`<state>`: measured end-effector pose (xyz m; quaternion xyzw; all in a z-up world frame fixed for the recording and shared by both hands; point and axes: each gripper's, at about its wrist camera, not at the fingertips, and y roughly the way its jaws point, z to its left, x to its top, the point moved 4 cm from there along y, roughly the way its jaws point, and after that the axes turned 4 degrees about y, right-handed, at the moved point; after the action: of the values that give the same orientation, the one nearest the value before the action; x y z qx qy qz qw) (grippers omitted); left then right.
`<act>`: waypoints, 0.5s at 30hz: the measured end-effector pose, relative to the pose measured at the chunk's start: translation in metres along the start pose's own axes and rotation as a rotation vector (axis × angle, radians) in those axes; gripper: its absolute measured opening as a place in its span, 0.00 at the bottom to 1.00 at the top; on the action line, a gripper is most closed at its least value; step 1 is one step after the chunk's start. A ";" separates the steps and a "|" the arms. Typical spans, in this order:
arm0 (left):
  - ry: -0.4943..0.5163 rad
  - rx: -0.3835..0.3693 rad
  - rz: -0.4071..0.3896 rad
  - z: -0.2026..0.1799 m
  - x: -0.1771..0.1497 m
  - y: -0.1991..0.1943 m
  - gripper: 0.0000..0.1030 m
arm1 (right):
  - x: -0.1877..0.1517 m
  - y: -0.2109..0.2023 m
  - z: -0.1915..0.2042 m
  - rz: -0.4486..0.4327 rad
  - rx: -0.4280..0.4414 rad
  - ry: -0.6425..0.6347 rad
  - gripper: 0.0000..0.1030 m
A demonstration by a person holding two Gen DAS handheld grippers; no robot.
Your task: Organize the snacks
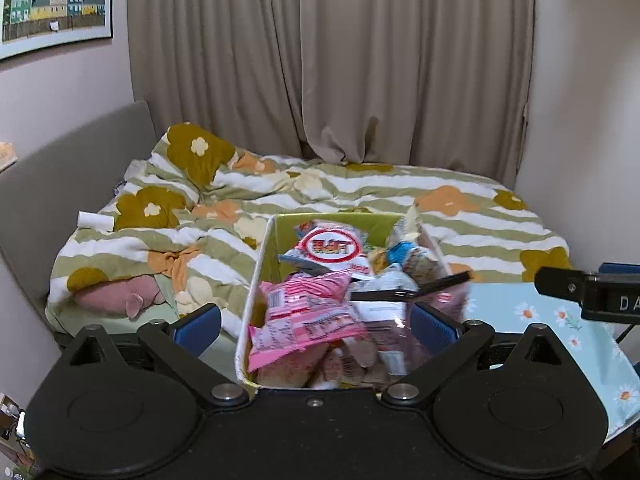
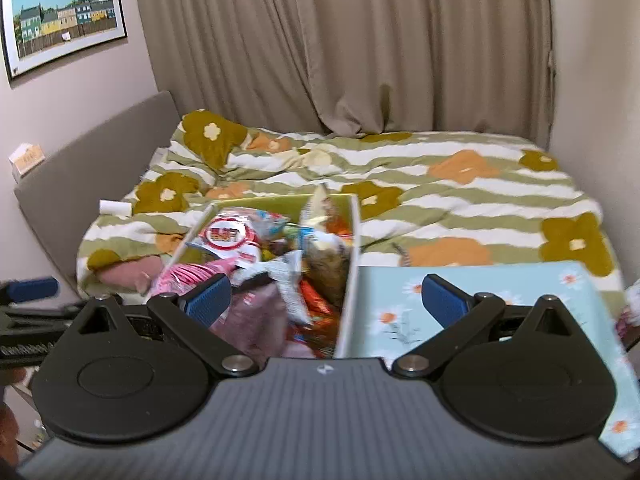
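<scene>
Snacks (image 1: 320, 304) heaped in green box (image 1: 272, 248) on floral-cloth table (image 1: 520, 312) beside bed (image 1: 360, 192). Best to pick 1 top packet, likely the pink packet (image 1: 304, 320), by an edge. Left gripper (image 1: 316, 326) and right gripper (image 2: 326, 300) both spread wide, empty, poised over the box.

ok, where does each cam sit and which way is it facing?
Left wrist: on the left gripper, facing the bed over the snack box; own open fingers, plus the right gripper at the right edge.
Right wrist: on the right gripper, astride the box's right wall, over the floral table; left gripper's pad at the left edge.
Shared: box, pink packet, bed, curtain, picture.
</scene>
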<state>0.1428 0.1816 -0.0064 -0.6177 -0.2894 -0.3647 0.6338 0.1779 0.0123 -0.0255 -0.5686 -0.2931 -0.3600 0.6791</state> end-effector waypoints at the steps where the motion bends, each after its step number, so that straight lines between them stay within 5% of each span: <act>1: 0.001 0.003 -0.006 -0.004 -0.001 -0.006 1.00 | -0.002 -0.008 -0.005 0.001 -0.012 -0.004 1.00; 15: 0.066 0.007 0.011 -0.060 -0.043 -0.049 1.00 | -0.060 -0.081 -0.072 0.066 -0.140 -0.003 1.00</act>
<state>0.0734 0.1279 -0.0178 -0.6047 -0.2663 -0.3804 0.6471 0.0767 -0.0567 -0.0413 -0.6246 -0.2495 -0.3561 0.6487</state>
